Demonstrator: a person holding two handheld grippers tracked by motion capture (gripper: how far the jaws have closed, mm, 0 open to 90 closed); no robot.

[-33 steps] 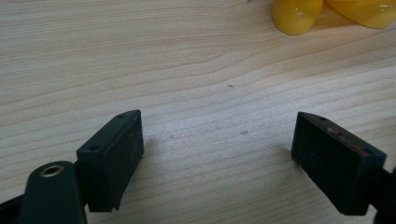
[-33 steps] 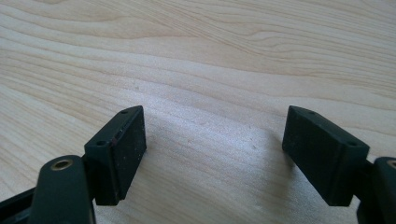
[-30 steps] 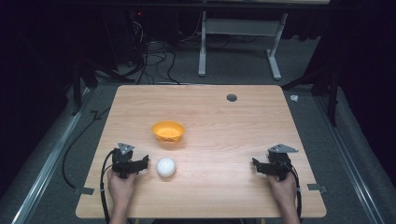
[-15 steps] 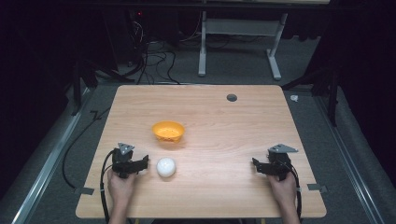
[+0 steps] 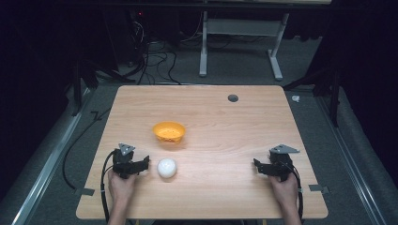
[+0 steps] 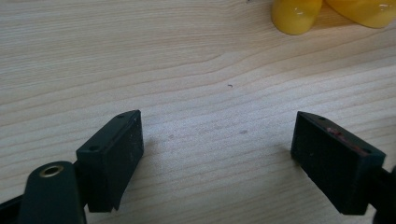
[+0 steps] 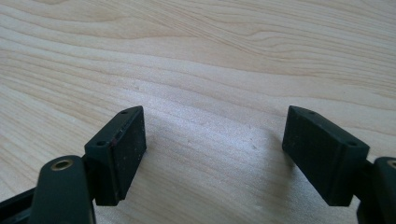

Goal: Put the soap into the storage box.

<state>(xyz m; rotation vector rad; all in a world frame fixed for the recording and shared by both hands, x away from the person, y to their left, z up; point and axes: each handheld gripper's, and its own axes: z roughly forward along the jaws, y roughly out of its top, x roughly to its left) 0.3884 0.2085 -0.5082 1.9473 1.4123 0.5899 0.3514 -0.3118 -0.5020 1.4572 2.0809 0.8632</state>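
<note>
**White ball just beside the spread left gripper**

The white ball (image 5: 167,168) is seen resting on the wooden table (image 5: 225,126), just beside the tips of the left gripper (image 5: 143,163) and apart from them. The orange bowl (image 5: 169,132) is set near the ball, on its far side. The left gripper's jaws are held spread with bare wood between them, as seen in the left gripper view (image 6: 217,149). The right gripper (image 5: 257,166) is placed well apart from the ball, across the table, its jaws likewise spread over bare wood (image 7: 215,149).
</note>
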